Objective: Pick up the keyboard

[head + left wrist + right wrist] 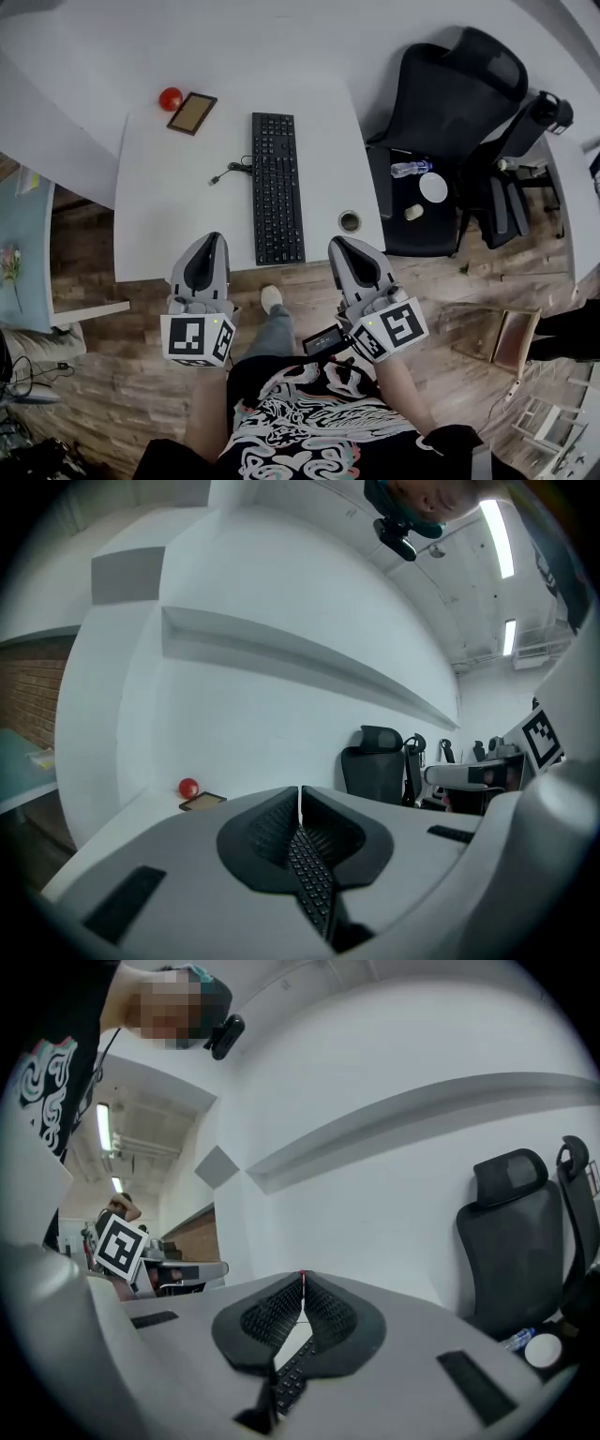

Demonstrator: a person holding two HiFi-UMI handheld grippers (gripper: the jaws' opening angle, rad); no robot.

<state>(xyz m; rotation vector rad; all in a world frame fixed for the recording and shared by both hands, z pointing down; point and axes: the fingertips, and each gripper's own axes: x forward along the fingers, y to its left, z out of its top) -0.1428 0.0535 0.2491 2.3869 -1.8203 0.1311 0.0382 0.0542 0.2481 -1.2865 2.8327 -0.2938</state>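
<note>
A black keyboard point(277, 187) lies lengthwise on the white table point(159, 216), its near end by the front edge and its cable point(230, 171) trailing off to the left. My left gripper point(214, 238) hovers at the table's front edge, left of the keyboard's near end, shut and holding nothing. My right gripper point(337, 243) is at the same edge on the keyboard's right, also shut and holding nothing. In the left gripper view the closed jaws point(300, 794) point over the keyboard point(314, 883). The right gripper view shows closed jaws point(302, 1279) with the keyboard point(289, 1382) below them.
A red ball point(170, 97) and a brown framed pad point(192, 112) lie at the table's far left. A small round ring point(350, 221) sits right of the keyboard. A black office chair point(450, 122) with a bottle and small items stands to the right.
</note>
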